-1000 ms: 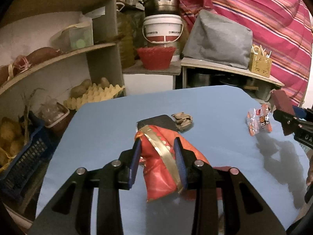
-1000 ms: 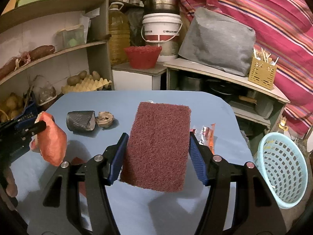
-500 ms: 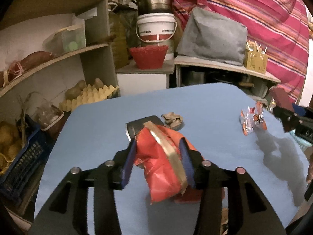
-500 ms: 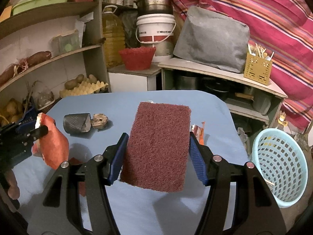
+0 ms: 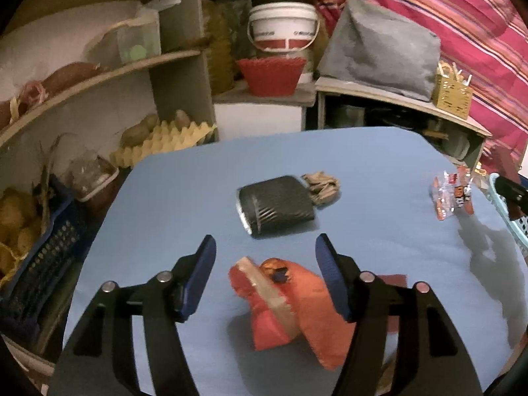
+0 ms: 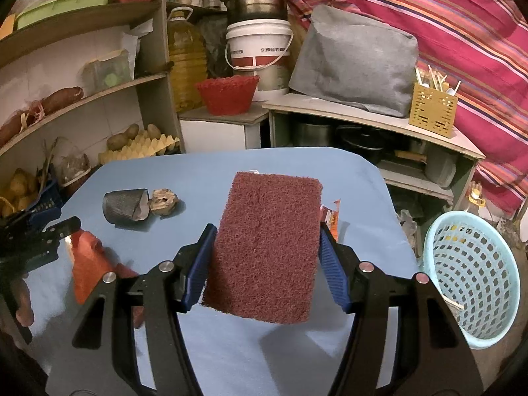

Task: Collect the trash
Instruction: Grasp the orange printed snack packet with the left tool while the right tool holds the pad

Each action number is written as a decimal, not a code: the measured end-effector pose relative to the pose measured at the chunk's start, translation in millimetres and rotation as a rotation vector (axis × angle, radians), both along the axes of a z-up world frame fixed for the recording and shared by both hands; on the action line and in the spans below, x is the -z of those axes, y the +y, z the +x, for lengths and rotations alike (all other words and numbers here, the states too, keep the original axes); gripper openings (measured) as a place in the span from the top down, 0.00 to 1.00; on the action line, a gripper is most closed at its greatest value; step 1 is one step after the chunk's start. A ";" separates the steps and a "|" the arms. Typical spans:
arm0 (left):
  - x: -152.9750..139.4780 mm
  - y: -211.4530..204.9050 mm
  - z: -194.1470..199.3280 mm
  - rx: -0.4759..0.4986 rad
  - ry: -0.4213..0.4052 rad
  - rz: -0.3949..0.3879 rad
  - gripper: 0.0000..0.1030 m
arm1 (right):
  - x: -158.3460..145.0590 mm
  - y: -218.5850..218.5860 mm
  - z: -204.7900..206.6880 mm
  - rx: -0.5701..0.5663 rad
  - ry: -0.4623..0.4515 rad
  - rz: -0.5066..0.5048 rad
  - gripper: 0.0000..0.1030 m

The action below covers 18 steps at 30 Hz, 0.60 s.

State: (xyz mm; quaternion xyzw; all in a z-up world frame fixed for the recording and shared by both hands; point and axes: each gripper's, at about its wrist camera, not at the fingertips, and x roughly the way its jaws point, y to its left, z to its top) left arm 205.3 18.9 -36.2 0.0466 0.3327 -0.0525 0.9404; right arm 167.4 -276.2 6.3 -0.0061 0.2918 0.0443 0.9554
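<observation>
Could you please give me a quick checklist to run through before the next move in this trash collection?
1. Right gripper firmly shut on the maroon scouring pad: ok.
2. Left gripper open, clear of the orange bag: ok, the bag is between the fingers but ungripped.
3. Orange bag settled on the blue table: cannot tell, it is blurred.
4. Light blue basket within view beside the table for the drop: ok.
5. Remaining trash located: black cup, crumpled paper, snack wrapper: ok.
</observation>
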 end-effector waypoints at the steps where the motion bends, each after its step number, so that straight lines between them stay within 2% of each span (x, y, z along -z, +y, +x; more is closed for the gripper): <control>1: 2.1 4.4 0.7 -0.010 0.010 -0.003 0.40 | 0.2 0.3 0.4 0.000 0.000 0.000 0.41; 6: 9.8 13.3 -3.4 -0.016 0.036 -0.001 0.40 | 1.3 0.7 2.5 -0.003 0.006 0.001 0.41; 12: 10.8 -13.7 -19.1 0.035 0.030 0.011 0.40 | 3.9 5.8 4.4 -0.007 0.014 -0.009 0.41; 18: 35.3 -35.4 -33.6 0.004 0.116 0.029 0.40 | 5.4 1.5 2.5 0.001 0.016 -0.016 0.41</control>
